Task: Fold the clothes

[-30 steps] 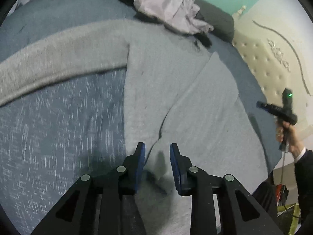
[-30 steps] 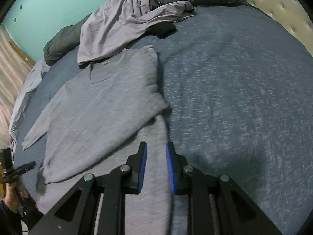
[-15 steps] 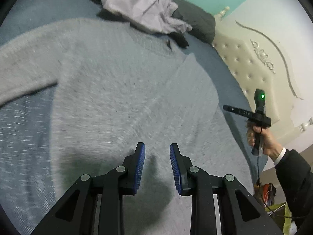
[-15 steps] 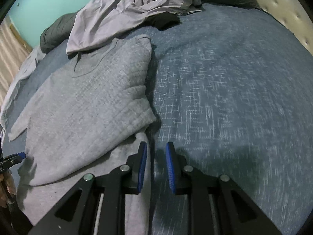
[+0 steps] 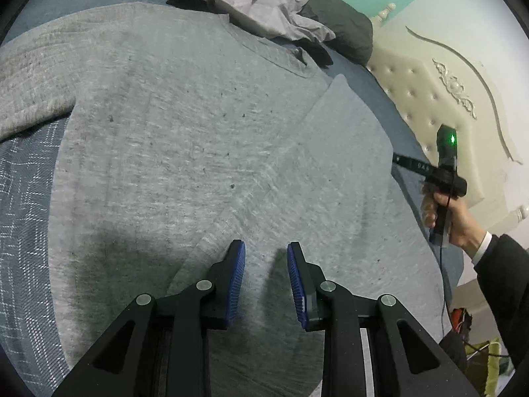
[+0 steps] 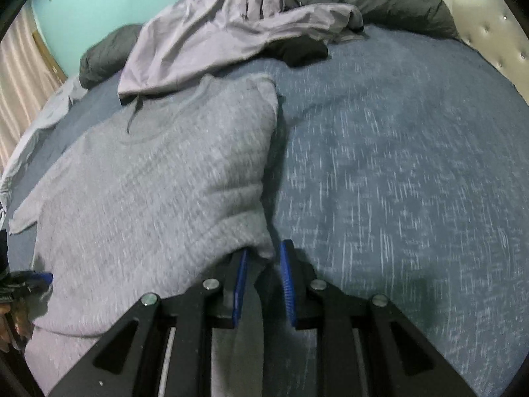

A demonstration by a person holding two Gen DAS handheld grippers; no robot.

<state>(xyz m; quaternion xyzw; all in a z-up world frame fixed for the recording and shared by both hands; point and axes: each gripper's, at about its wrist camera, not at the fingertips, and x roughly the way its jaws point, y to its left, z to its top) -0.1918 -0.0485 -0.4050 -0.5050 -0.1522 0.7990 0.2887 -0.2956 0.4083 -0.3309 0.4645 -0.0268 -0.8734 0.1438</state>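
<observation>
Right wrist view: right gripper (image 6: 263, 264) spread around the grey knit sweater's (image 6: 148, 178) folded edge; left gripper (image 5: 266, 274) spread above it.

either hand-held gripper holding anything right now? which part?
Neither. The left hand-held gripper is open above the grey sweater, nothing between its pads. The right hand-held gripper is open around the sweater's folded side edge, not clamped.

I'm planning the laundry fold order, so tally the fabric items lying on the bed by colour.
Grey: 1, the sweater
Lilac: 1, the crumpled garment
Black: 1, the small garment
Dark grey: 2, the pillows
Total: 5
</observation>
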